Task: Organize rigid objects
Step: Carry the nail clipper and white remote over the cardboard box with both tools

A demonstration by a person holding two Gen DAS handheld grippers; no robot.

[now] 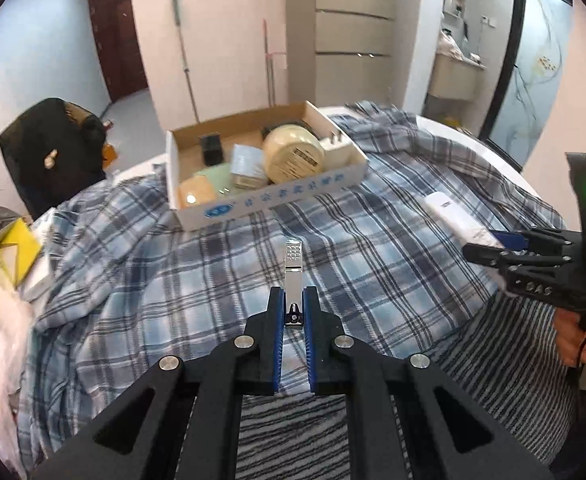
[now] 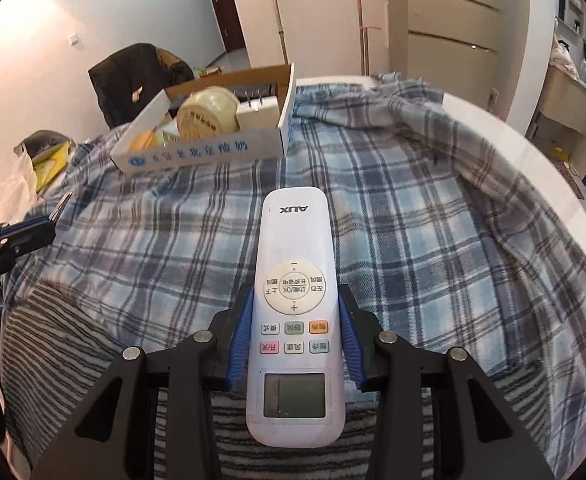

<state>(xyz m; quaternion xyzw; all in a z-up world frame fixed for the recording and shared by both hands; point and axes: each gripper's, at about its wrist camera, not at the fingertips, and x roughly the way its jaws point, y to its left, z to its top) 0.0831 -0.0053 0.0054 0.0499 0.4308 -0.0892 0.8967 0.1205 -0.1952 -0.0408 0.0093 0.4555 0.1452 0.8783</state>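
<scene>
The left gripper (image 1: 293, 304) is clamped on a nail clipper (image 1: 293, 280) and the right gripper (image 2: 295, 312) on a white remote (image 2: 295, 312), both held above the plaid blanket (image 1: 373, 248), probably for dropping into the cardboard box (image 1: 269, 200) ahead.

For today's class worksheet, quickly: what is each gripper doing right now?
Left gripper: closed on the nail clipper.
Right gripper: closed on the white remote control.

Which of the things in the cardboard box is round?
The cream jar, lying on its side with its labelled circular base facing the camera. The black cube, pale carton and white plug around it are all boxy.
</scene>
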